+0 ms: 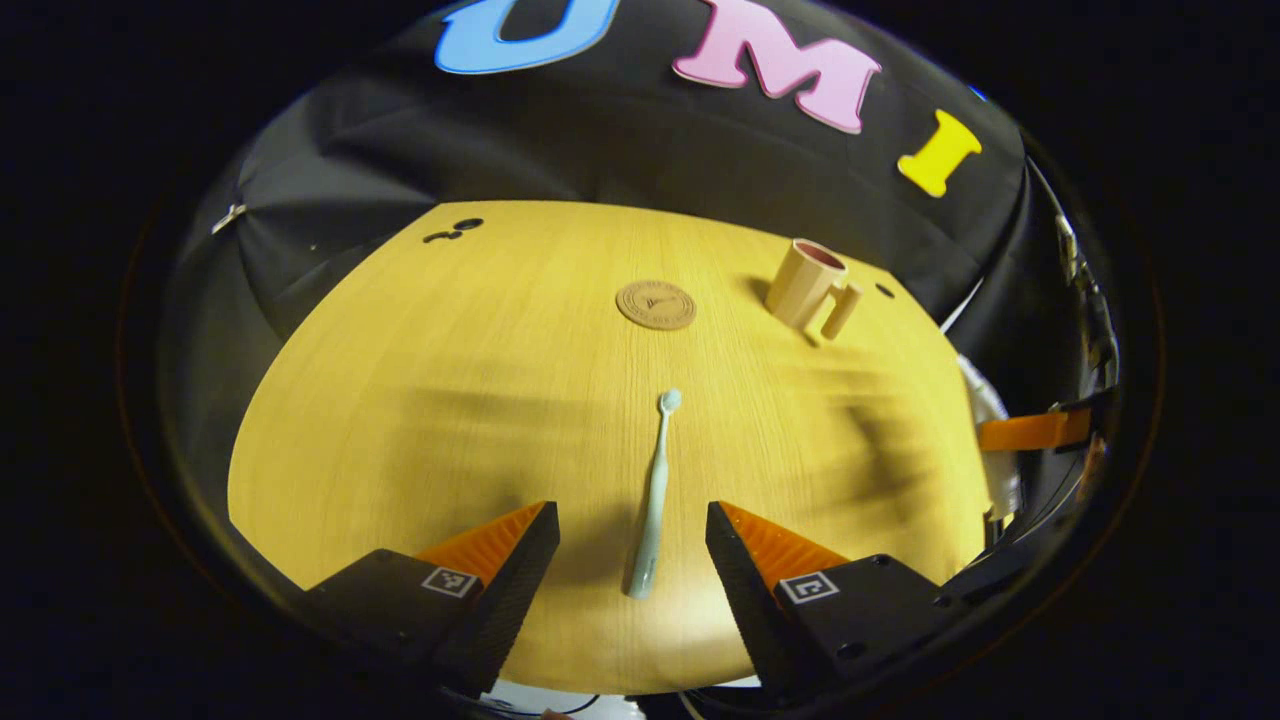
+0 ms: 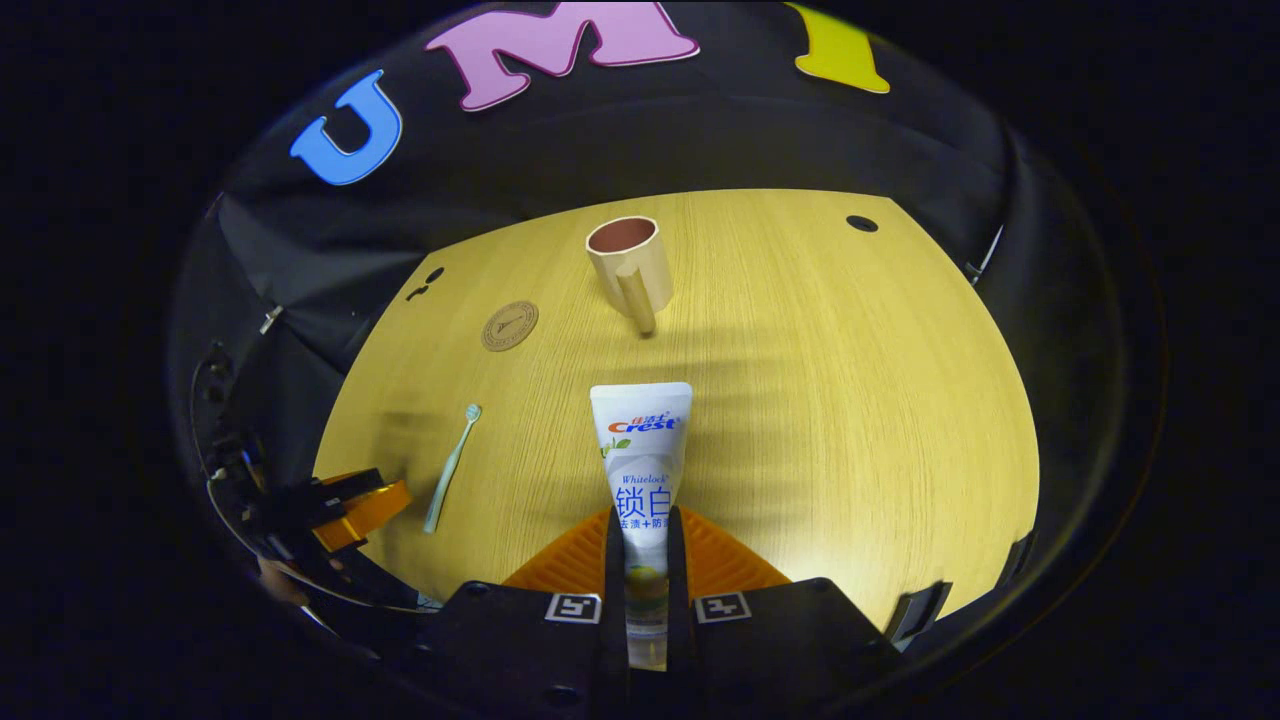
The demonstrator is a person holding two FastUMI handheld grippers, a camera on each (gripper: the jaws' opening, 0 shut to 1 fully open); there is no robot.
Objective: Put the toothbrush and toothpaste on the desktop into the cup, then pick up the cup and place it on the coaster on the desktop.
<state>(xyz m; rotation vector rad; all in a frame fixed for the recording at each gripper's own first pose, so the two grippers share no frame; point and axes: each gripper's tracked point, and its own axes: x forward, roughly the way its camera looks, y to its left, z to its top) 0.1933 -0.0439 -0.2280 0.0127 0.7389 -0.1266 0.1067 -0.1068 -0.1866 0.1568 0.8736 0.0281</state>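
A pale green toothbrush [image 1: 652, 500] lies on the wooden desktop [image 1: 420, 400], head pointing away, its handle end between the fingers of my open left gripper [image 1: 632, 545], untouched. A white toothpaste tube [image 2: 640, 460] is clamped by my right gripper [image 2: 645, 545], which is shut on its lower part and holds it above the desktop [image 2: 850, 400]. The beige cup [image 2: 628, 265] with a dark pink inside stands upright beyond the tube, handle toward me. The cup [image 1: 808, 285] also stands at the far right in the left gripper view. A round brown coaster [image 1: 656, 304] lies left of the cup.
The toothbrush [image 2: 450, 468] and the left gripper [image 2: 345, 505] appear at the lower left of the right gripper view, with the coaster [image 2: 510, 326] farther back. Small dark holes [image 1: 455, 230] mark the desktop near its far edge. Black cloth surrounds the table.
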